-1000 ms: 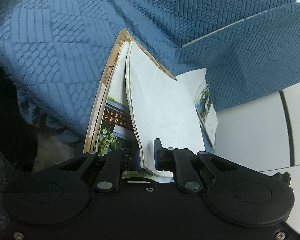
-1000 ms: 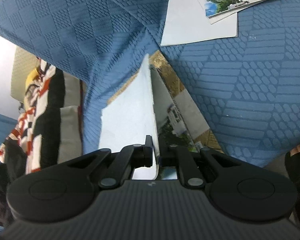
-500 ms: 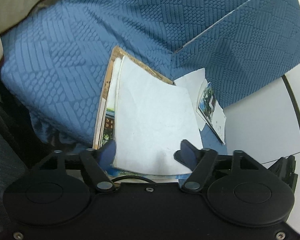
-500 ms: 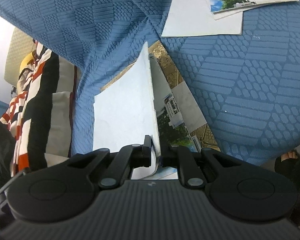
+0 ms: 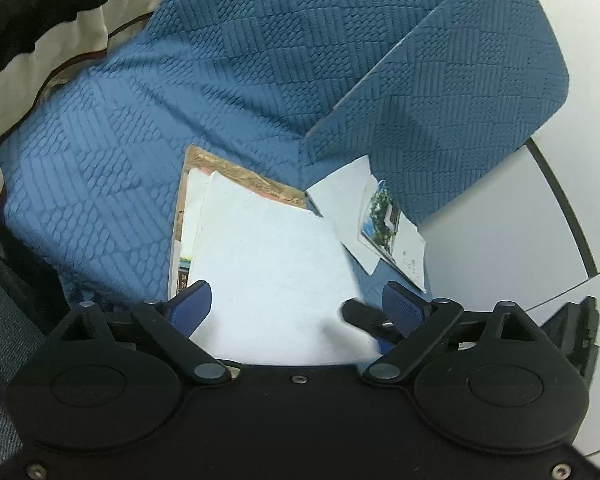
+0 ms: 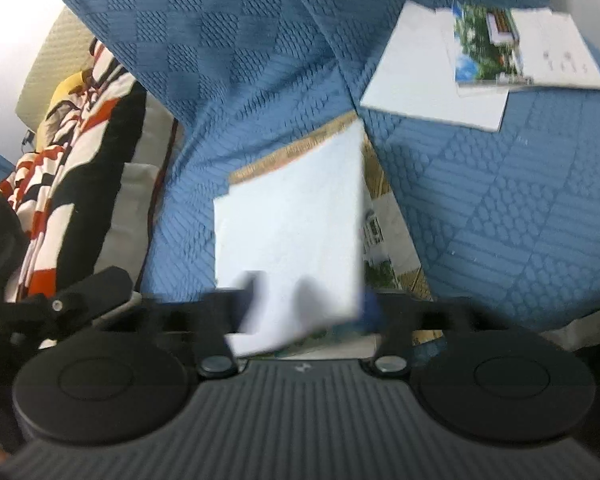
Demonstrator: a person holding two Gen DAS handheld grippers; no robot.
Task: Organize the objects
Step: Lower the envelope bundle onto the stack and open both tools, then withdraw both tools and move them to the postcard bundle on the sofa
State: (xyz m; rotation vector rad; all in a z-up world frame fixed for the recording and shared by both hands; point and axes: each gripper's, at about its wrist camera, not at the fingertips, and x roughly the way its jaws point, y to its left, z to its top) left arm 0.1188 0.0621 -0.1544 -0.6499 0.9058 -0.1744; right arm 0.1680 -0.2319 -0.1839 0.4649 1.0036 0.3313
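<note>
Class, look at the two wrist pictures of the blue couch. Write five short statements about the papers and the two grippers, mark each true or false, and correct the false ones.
1. The white sheet lies on top of a stack of papers. True.
2. The left gripper is clamped on the sheet. False: its jaws are opening, pads clear of it.
3. The cushion is red. False: blue.
4. A second pile of papers lies apart, on another cushion. True.
5. The right gripper is shut. False: its jaws are opening, though blurred.
</note>
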